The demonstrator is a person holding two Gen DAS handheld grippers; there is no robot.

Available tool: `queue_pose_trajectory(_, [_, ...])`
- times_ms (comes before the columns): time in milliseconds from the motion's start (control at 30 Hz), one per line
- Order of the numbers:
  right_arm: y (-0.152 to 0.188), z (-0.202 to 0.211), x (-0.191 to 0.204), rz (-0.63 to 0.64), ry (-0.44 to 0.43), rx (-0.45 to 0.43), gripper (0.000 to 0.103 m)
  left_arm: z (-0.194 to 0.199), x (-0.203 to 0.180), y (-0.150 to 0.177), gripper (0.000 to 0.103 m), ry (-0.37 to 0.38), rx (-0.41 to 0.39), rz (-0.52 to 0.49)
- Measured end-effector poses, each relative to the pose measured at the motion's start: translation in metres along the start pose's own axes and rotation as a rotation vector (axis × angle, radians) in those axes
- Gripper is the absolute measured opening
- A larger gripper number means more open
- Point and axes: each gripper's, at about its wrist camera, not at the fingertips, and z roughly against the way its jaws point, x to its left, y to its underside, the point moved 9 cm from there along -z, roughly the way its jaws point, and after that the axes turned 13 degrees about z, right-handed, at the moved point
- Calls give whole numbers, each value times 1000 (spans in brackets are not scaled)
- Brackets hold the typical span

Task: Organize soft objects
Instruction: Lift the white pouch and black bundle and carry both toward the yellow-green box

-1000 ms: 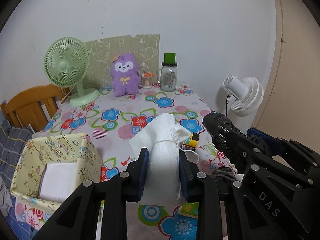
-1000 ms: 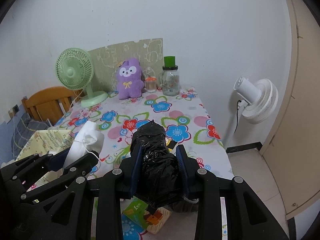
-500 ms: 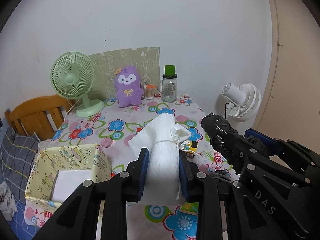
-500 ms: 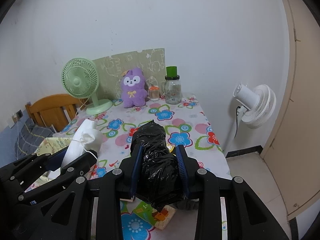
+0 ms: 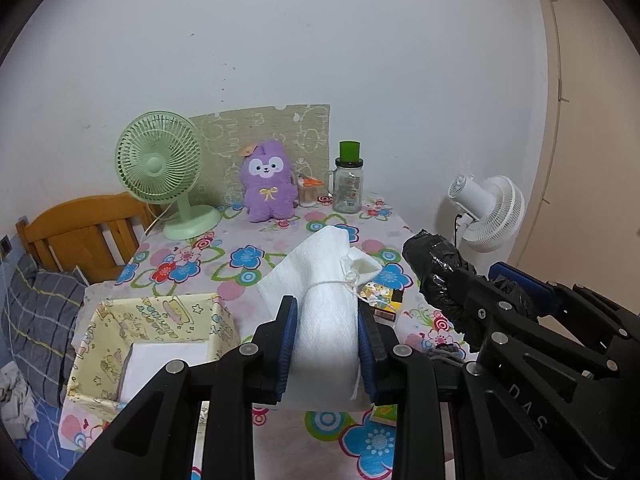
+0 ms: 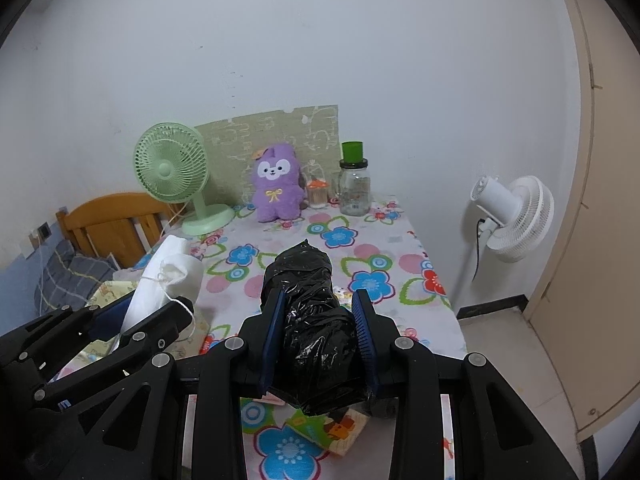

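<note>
Above the flowered table, both grippers hang side by side, each with its jaws clamped on a soft bundle. At far left a wooden bed frame meets the table's left edge, and a yellow patterned box sits open near the front left corner, a white pad lying flat in its bottom. The left gripper holds a white cloth roll, tied with thin string near its far end, raised over the table just right of the box. The right gripper grips a black plastic-wrapped bundle, crinkled and glossy, close to the table's right edge. Along the back wall stand a green fan, a purple plush and a glass jar, leaving the middle open. Only the left view shows the box's inside; only the right view shows the floor and a white floor fan past the right edge.
</note>
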Motion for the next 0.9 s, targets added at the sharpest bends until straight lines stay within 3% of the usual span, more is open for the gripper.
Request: queue_pose_trajectory(900, [-19, -12, 50, 41, -49, -2, 38, 4, 51, -11, 29, -60, -9, -5])
